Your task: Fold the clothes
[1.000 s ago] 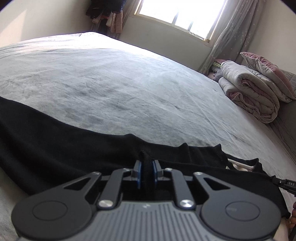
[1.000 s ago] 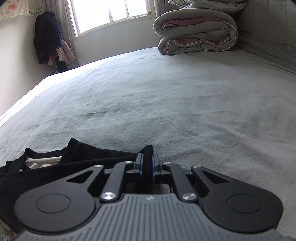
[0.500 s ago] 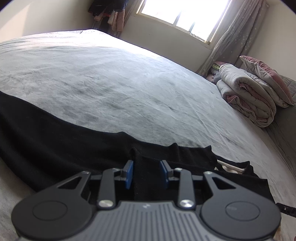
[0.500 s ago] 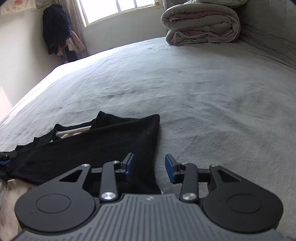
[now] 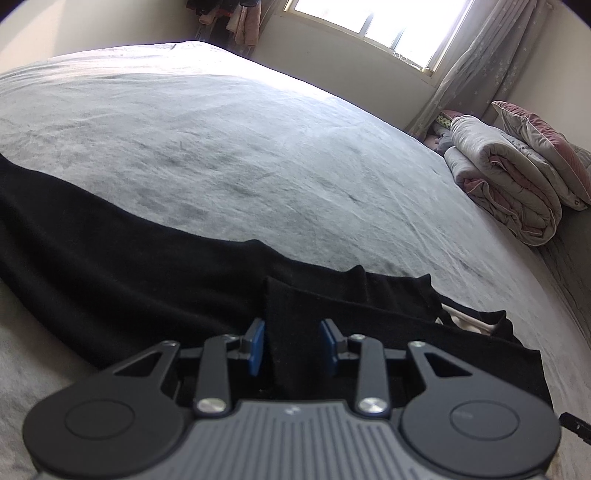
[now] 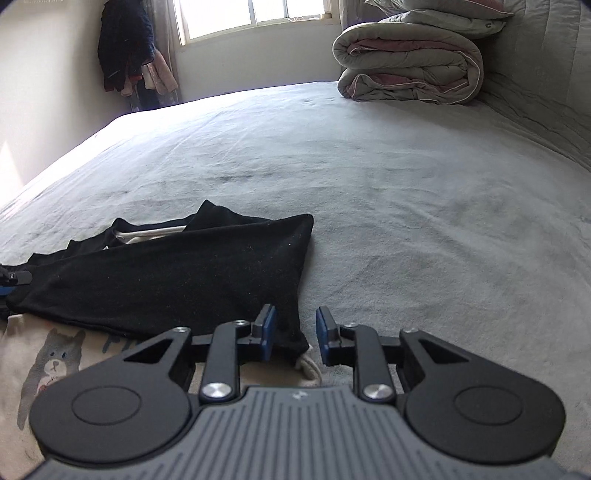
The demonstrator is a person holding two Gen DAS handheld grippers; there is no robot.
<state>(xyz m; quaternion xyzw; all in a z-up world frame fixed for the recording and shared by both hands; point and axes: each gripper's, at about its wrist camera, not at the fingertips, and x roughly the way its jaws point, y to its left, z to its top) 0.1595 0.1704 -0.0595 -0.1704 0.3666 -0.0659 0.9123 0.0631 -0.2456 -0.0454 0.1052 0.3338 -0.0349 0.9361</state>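
A black garment (image 5: 129, 273) lies in a long band across the grey bed. A fold of it runs loosely between the pads of my left gripper (image 5: 291, 339), which stands open and does not press on it. In the right wrist view the black cloth (image 6: 177, 280) lies folded over a cream shirt with a bear print (image 6: 55, 362). My right gripper (image 6: 295, 325) hovers at the cloth's right corner. Its jaws are closing, with only bedcover in the gap and the cloth's edge under the left pad. The left gripper's tip (image 6: 14, 277) shows at the left edge.
The grey bedcover (image 6: 406, 206) stretches far ahead and to the right. A rolled quilt (image 6: 410, 70) and pillows (image 5: 543, 147) are stacked at the head of the bed. Clothes hang in the corner (image 6: 125, 48) beside the window (image 6: 251, 14).
Both grippers were shut on the black cloth a second ago and have let it go. The cloth now lies flat, and the right gripper has drawn back to its right corner.
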